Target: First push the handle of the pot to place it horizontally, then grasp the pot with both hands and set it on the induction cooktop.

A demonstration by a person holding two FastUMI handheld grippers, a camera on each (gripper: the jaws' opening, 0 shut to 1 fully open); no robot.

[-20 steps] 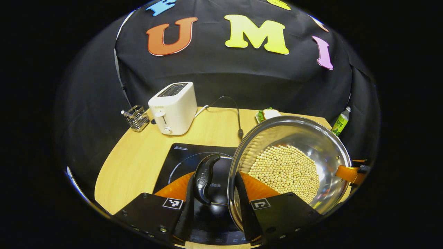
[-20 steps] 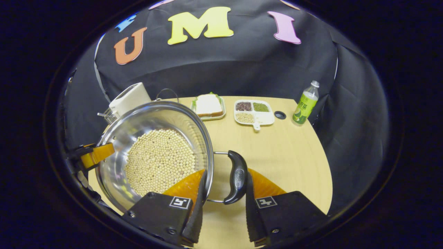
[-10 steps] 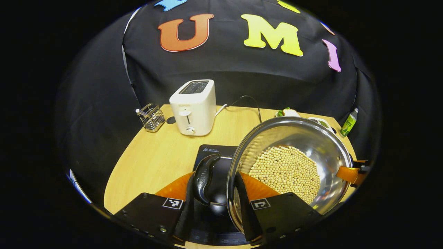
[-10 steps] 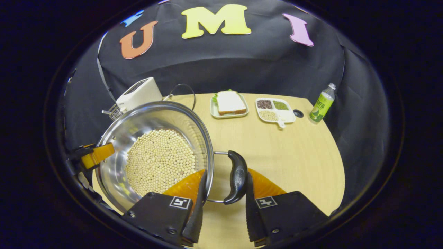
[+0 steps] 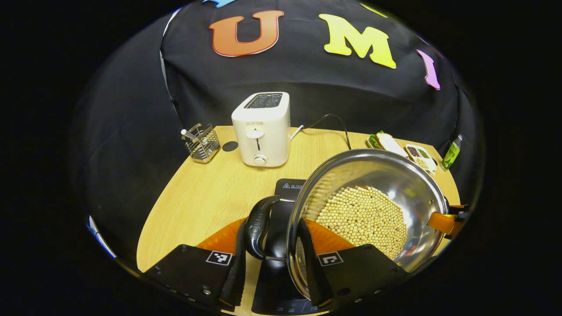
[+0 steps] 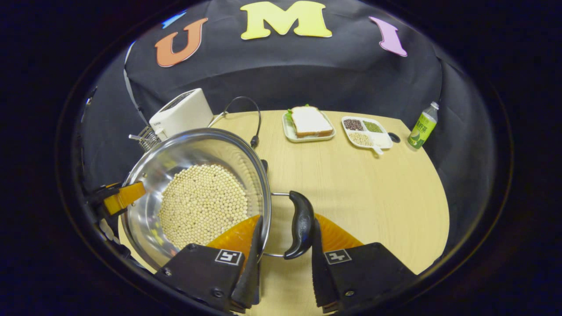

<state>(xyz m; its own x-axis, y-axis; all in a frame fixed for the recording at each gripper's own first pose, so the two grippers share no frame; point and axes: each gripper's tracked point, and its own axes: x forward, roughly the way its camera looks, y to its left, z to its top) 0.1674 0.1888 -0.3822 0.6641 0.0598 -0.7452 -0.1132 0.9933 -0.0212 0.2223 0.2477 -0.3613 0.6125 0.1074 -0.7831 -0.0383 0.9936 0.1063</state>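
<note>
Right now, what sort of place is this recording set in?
It looks like a mock kitchen set on a wooden table in a cloth-walled booth, not a real home. A toaster, a cooktop and a pot of beans suggest cooking; a sandwich plate sits behind.

The light wooden desk carries a white two-slot toaster at its far left, with a wire mesh cutlery holder just left of it. A black induction cooktop lies near the front. Far right sit a pale tray with a sandwich, a white divided dish of beans and a green plastic bottle.
</note>
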